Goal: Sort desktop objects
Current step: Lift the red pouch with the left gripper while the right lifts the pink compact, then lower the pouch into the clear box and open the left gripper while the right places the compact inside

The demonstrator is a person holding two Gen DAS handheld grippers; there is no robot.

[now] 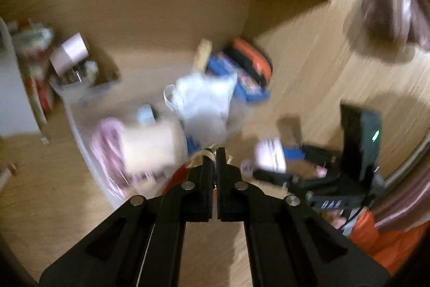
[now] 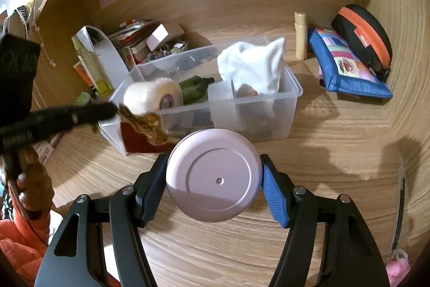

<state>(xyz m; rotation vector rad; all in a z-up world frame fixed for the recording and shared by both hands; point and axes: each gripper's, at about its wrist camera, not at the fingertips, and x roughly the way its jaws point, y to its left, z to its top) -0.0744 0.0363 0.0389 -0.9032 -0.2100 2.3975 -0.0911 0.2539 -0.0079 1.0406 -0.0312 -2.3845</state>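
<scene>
Wooden desk (image 2: 322, 152) carrying a clear plastic bin (image 2: 293, 90) holding white cloth (image 2: 252, 66), a cream tape roll (image 2: 153, 96) and a green bottle (image 2: 196, 89); beside the bin, near the back corner, a blue patchwork pouch (image 2: 346, 66) with a black-and-orange zip case (image 2: 362, 31) leaning on it and an upright cream tube (image 2: 300, 35). Right gripper (image 2: 213, 179), fingers clamped on a round pink tin (image 2: 213, 175) held just above the desk in front of the bin. Left gripper (image 1: 214, 155), image blurred, fingers pressed nearly together on a tan ribbon-like scrap (image 2: 145, 125) at the bin's near-left corner.
</scene>
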